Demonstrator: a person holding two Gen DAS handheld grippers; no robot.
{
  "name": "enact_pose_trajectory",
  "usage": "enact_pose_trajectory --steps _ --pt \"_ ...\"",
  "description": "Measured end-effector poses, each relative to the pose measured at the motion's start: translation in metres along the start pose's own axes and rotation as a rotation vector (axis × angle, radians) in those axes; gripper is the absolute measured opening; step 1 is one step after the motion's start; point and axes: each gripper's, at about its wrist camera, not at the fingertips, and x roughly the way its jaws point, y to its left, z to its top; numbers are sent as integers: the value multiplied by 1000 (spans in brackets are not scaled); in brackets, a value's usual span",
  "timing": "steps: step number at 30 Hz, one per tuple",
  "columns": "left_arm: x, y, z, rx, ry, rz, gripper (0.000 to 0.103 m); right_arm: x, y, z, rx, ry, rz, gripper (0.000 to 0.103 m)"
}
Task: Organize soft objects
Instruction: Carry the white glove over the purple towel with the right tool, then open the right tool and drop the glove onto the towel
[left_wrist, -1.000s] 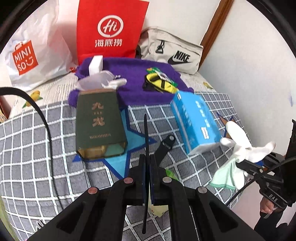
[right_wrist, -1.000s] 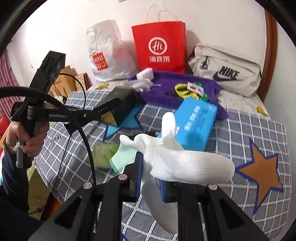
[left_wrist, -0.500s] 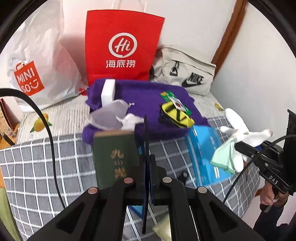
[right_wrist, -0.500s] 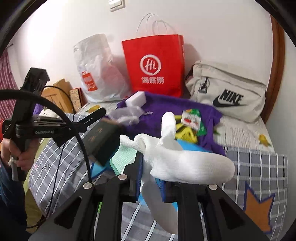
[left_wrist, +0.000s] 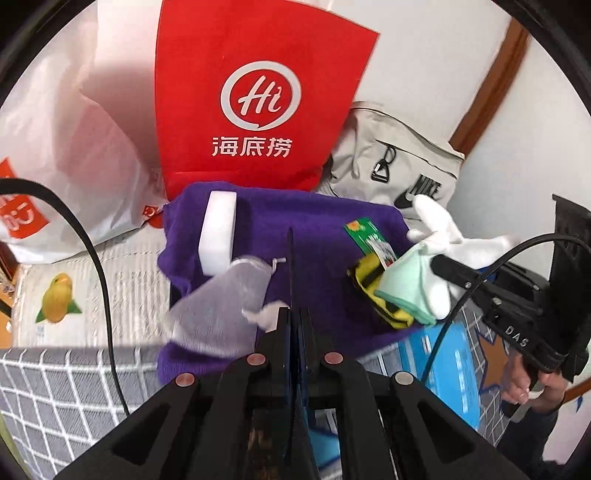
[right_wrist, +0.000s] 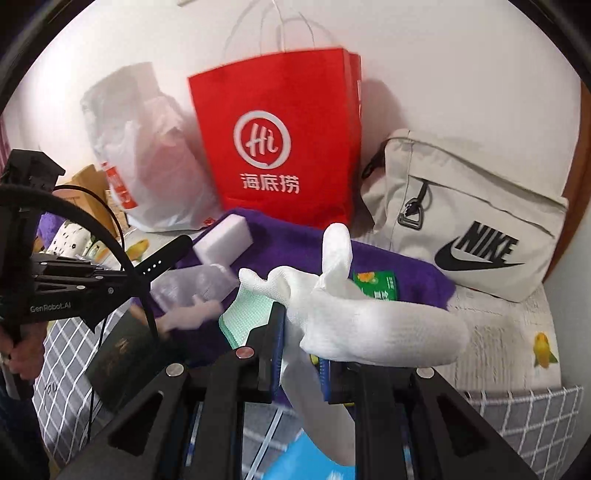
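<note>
Left wrist view: my left gripper (left_wrist: 293, 321) points down at a purple cloth (left_wrist: 314, 221), its fingers pressed together on a thin dark strap (left_wrist: 290, 266) that stands up between them. On the cloth, a white foam block (left_wrist: 218, 232) lies at 11 o'clock from my fingertips, a blurred translucent mesh pouch (left_wrist: 218, 299) at 9 o'clock, and a yellow-and-black item (left_wrist: 373, 280) with a green tag at 2 o'clock. At 3 o'clock my right gripper (left_wrist: 439, 264) carries a white glove (left_wrist: 443, 229) with a mint-green cuff above the cloth's right edge. A red paper bag (left_wrist: 255, 99) stands at 12 o'clock behind the cloth, and a beige Nike bag (left_wrist: 399, 170) at 1 o'clock.

Right wrist view: my right gripper (right_wrist: 301, 350) is clamped on the white glove (right_wrist: 369, 321), which bulges over the right finger, one glove finger pointing up at 12 o'clock. The purple cloth (right_wrist: 413, 273) lies just beyond, the foam block (right_wrist: 223, 242) at 11 o'clock. My left gripper (right_wrist: 173, 249) reaches in from 9 o'clock. A dark green box (right_wrist: 125, 354) sits at 8 o'clock on the grey checked cover (right_wrist: 524, 417).
</note>
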Motion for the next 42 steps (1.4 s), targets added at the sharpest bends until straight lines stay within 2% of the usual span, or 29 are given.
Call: enact_pose_trajectory --steps 7,14,17,24,28,34,35,37,39,42 --pt "34 7 25 -14 30 -11 4 44 -11 24 30 32 0 16" --pt "69 16 30 -44 107 -14 4 89 -19 14 59 155 -17 17" --pt "75 16 31 -48 118 -19 4 99 -18 11 47 199 -22 18" --pt "88 20 32 -63 138 1 4 98 -17 9 37 203 -20 22" --pt "91 24 32 -78 143 2 4 102 -17 9 39 213 -8 34" --pt "98 25 32 -89 157 0 4 100 -13 10 20 223 -12 44" --pt "98 25 32 -92 159 -6 5 99 -13 10 16 223 -14 46" --pt "98 24 33 -94 165 -10 23 99 -12 11 7 229 -19 47" --pt "96 22 34 -92 153 1 35 97 -10 12 4 241 -25 47" --pt "91 21 35 -85 136 16 37 93 -11 12 0 245 -31 48"
